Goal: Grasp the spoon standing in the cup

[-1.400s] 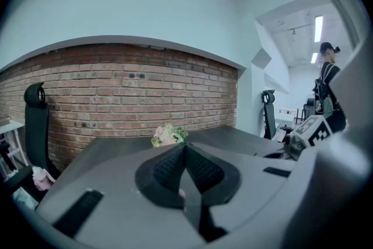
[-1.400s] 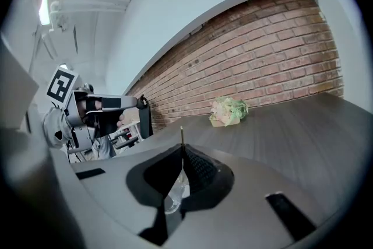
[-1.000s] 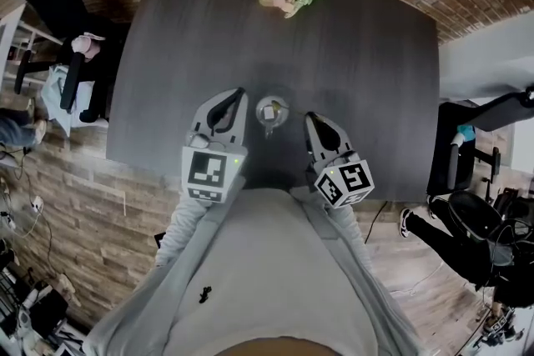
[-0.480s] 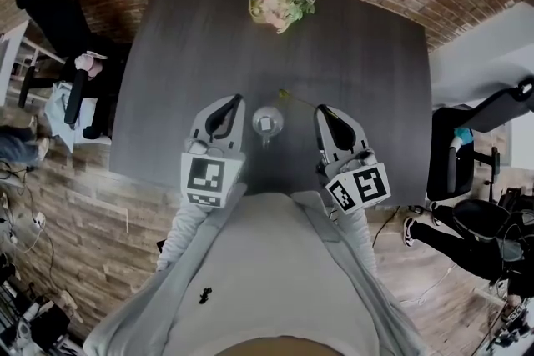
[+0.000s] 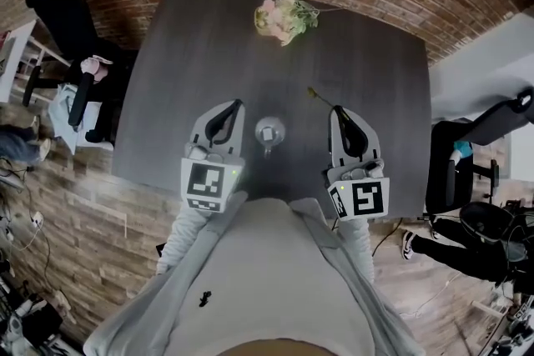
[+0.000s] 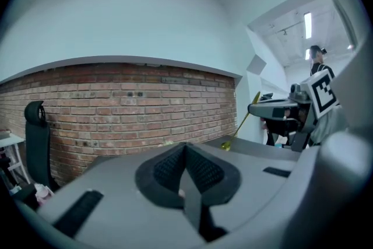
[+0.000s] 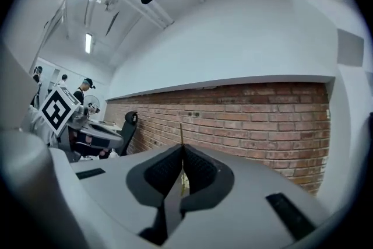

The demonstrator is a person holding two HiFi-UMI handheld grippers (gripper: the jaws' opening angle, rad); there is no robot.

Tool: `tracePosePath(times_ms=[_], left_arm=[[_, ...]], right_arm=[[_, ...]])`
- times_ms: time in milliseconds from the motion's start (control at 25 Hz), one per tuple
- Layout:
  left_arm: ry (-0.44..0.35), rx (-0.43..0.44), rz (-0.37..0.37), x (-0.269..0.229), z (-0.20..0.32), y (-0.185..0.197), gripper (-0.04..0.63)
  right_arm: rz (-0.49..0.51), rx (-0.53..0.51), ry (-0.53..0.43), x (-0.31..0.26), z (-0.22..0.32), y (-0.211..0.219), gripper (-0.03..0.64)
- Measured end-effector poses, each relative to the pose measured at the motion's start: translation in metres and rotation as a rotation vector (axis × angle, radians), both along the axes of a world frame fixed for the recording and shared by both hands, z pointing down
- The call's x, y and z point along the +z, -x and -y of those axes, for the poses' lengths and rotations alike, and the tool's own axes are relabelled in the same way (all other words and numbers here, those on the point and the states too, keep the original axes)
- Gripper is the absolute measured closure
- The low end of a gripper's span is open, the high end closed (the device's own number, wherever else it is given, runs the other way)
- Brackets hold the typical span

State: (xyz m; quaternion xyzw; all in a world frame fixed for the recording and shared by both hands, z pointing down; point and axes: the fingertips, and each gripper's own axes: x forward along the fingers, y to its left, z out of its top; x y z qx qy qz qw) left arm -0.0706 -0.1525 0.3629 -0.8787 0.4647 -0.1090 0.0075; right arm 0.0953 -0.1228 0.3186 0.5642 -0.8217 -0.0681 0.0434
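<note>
Golden, slender spoon [image 5: 321, 97] juts tilted from the right claw [image 5: 339, 111].

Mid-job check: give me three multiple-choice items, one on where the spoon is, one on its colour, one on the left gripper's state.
1. Where is the spoon, relative to the cup? A standing in it; B clear of it, in the right gripper; C lying beside it.
2. Its colour? A blue; B red; C gold.
3. The left gripper's fingers? A shut, empty; B wide open; C clamping the cup.
1 B: its fingers pinch the handle. 2 C: it shines gold. 3 A: they meet, nothing between.
</note>
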Motion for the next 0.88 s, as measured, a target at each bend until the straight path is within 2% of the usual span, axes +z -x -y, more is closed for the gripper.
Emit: tracePosePath(times_ms=[120, 320, 880], left_arm=[[-0.002, -0.002, 0.004, 0.000, 0.001, 0.000, 0.577], [0.004, -0.004, 0.009, 0.004, 0.005, 0.000, 0.577], [0.025, -0.003, 0.004, 0.009, 0.016, -0.004, 0.577]], right_arm=[[-0.015, 0.037, -0.016, 0.002, -0.001, -0.007, 0.595], [0.016, 0.063, -0.017, 0.004, -0.002, -0.016, 0.596], [0.030, 0.057, 0.020, 0.013, 0.008, -0.022, 0.597]])
